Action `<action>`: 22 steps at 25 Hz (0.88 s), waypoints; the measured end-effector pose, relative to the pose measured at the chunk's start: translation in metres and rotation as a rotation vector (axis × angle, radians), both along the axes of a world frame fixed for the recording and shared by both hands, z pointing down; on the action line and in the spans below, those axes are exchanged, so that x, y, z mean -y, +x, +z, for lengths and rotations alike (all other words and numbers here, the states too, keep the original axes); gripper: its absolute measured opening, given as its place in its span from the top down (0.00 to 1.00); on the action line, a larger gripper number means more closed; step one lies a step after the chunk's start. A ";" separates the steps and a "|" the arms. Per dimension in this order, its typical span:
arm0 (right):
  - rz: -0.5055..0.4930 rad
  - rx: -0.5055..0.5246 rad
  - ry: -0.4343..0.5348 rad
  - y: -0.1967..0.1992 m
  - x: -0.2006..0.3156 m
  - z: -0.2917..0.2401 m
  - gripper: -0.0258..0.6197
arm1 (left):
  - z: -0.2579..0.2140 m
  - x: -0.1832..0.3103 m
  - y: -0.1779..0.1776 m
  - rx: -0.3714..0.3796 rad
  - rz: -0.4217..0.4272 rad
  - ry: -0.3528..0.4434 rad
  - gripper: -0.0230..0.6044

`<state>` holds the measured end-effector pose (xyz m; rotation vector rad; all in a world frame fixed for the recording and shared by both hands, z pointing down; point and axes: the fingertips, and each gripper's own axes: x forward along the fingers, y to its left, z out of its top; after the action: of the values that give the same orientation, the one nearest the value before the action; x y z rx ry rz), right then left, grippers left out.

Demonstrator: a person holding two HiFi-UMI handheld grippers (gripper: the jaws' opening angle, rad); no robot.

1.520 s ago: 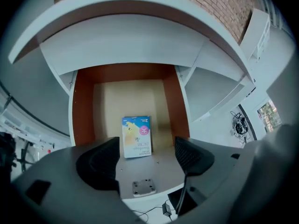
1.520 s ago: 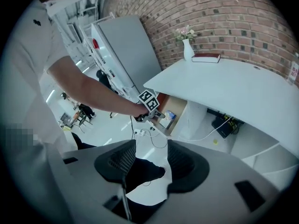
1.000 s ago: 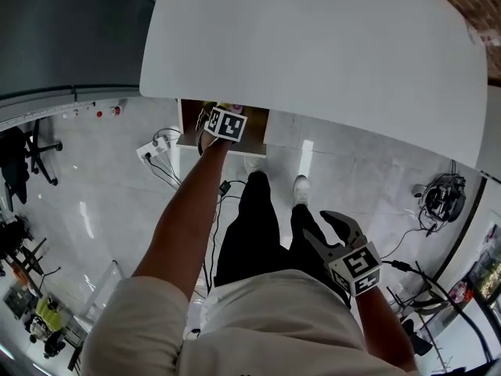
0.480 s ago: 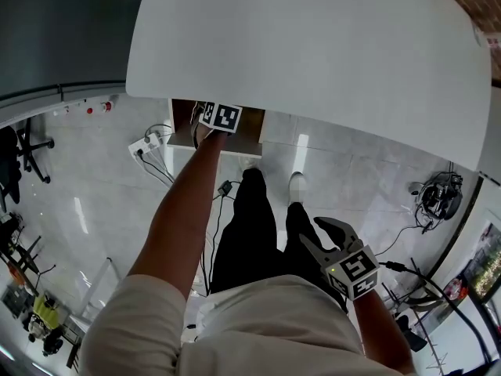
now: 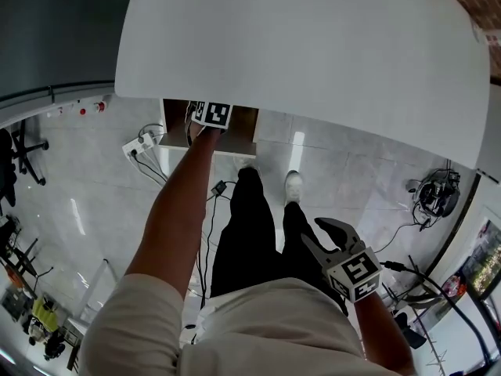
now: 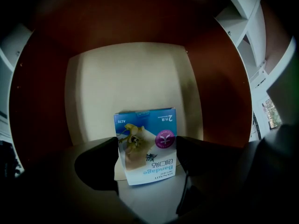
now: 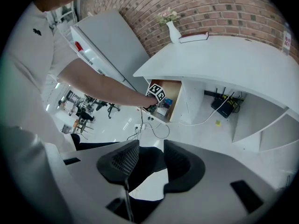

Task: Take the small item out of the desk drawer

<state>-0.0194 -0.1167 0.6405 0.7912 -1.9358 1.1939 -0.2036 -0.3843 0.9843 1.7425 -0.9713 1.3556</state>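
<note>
A small blue-and-white bandage box (image 6: pixel 147 143) stands on the pale floor of the wooden drawer (image 6: pixel 126 78). My left gripper (image 6: pixel 146 160) is shut on it, one dark jaw against each side of the box. In the head view the left gripper (image 5: pixel 211 114) reaches into the open drawer (image 5: pixel 241 128) under the white desk (image 5: pixel 313 45), its fingertips hidden by the desk edge. My right gripper (image 5: pixel 321 235) hangs low by the person's right hip; its jaws are closing with nothing between them. The right gripper view shows those empty jaws (image 7: pixel 152 160) and the far drawer (image 7: pixel 174 99).
A power strip with cables (image 5: pixel 139 146) lies on the tiled floor left of the drawer. The person's legs (image 5: pixel 250 225) stand in front of the desk. A vase (image 7: pixel 173 31) and a book (image 7: pixel 194 36) sit on the desk top. A black router (image 7: pixel 226 107) rests under the desk.
My left gripper has gone a little deeper into the drawer, under the desk edge. The right gripper stays by the hip, its jaws a bit narrower.
</note>
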 end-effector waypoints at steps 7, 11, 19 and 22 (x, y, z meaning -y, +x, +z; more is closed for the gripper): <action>-0.009 -0.004 0.003 0.001 -0.007 0.003 0.68 | -0.024 0.002 0.002 -0.027 0.014 0.048 0.38; -0.027 0.005 0.021 0.003 -0.012 -0.005 0.68 | -0.043 -0.002 0.006 -0.033 0.020 0.085 0.38; -0.042 0.021 0.085 0.010 -0.025 -0.028 0.71 | -0.096 -0.019 0.008 -0.046 0.037 0.149 0.38; -0.039 0.029 0.118 0.018 -0.026 -0.038 0.75 | -0.120 -0.027 0.010 -0.059 0.010 0.164 0.38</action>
<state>-0.0012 -0.0910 0.6024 0.7973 -2.0512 1.0812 -0.1938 -0.3576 0.8648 1.9003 -1.0676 1.2535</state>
